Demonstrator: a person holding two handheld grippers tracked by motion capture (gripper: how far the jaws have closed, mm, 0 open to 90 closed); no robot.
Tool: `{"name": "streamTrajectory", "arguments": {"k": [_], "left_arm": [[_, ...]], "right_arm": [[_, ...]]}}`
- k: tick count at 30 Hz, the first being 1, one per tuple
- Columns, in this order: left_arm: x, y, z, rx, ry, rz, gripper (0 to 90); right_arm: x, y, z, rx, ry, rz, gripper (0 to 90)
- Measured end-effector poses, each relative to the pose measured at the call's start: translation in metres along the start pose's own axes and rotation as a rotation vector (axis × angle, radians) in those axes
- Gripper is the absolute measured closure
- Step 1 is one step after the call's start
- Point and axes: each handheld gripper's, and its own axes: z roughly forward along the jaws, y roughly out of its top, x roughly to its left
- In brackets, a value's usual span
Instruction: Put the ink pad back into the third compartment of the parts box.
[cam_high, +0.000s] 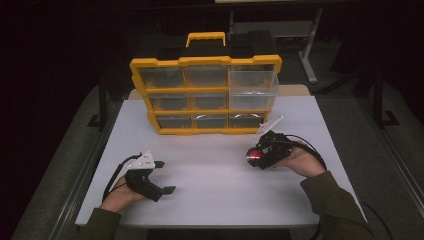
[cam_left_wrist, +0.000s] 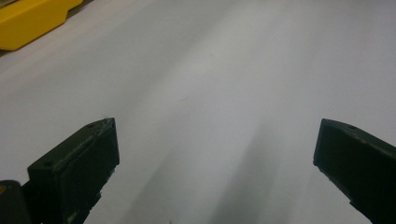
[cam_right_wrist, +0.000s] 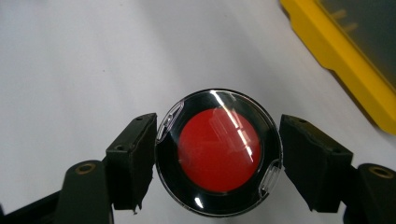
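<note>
A: What sits nearest on the white table (cam_high: 210, 180)?

B: At near left, the left gripper (cam_high: 162, 177) lies close to the tabletop in the person's hand, its two black jaws spread wide with nothing between them; in the left gripper view they frame bare white surface.

A: And the other side?

B: A little farther, at right, the right gripper (cam_high: 256, 156) has its jaws closed on a small round container with a clear lid, black rim and red inside (cam_right_wrist: 218, 157). In the right gripper view the pads press on its rim from both sides, and it hangs above the table.

A: Can you tell what the red is?

B: No, only a red disc under the glossy lid.

A: Farther back?

B: A yellow plastic organiser case with clear drawers and a yellow carry handle (cam_high: 206, 95) stands upright at the far edge, three rows of three. The clear top-right drawer (cam_high: 253, 89) is pulled out toward the near side and looks empty. What lies in the other drawers I cannot tell.
</note>
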Motion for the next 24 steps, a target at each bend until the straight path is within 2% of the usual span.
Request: {"name": "streamTrajectory", "arguments": {"k": [8,15,24], "left_arm": [[-0.001,0.000,0.000,0.001,0.000,0.003,0.0],[-0.001,0.000,0.000,-0.004,-0.002,0.001,0.0],[-0.001,0.000,0.000,-0.004,0.000,0.000,0.0]], "right_arm": [[-0.006,-0.004,-0.019,0.008,-0.006,0.002,28.8],[-0.013,-0.003,-0.036,0.009,-0.008,0.036,28.8],[-0.020,0.001,-0.059,0.013,-0.013,0.049,28.8]]}}
